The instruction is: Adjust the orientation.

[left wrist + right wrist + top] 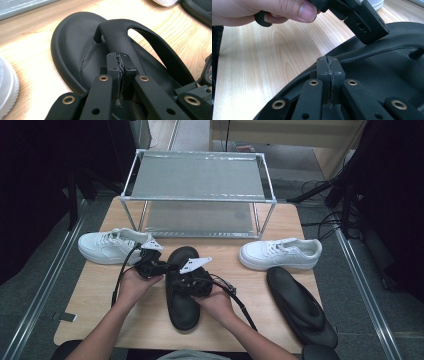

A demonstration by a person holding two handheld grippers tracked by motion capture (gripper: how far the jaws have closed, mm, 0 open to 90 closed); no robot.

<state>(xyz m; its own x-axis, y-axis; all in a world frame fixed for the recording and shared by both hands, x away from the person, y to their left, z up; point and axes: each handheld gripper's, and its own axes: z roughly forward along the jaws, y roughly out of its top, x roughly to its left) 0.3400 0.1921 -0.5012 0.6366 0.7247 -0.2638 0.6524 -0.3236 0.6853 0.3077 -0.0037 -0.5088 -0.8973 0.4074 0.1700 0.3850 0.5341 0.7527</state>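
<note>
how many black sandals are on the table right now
2. One black sandal lies at the table's middle, under both grippers. The other black sandal lies near the right edge, in front of the right white sneaker. None seems hidden.

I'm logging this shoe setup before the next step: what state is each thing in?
Black flip-flop in the middle: flat on the wooden table, sole down, both grippers at its strap.
Second black flip-flop: flat, untouched.
Left white sneaker: upright, off the rack.
Right white sneaker: upright, off the rack.
Metal two-shelf rack: both shelves bare.
Left gripper: shut.
Right gripper: shut.
</note>
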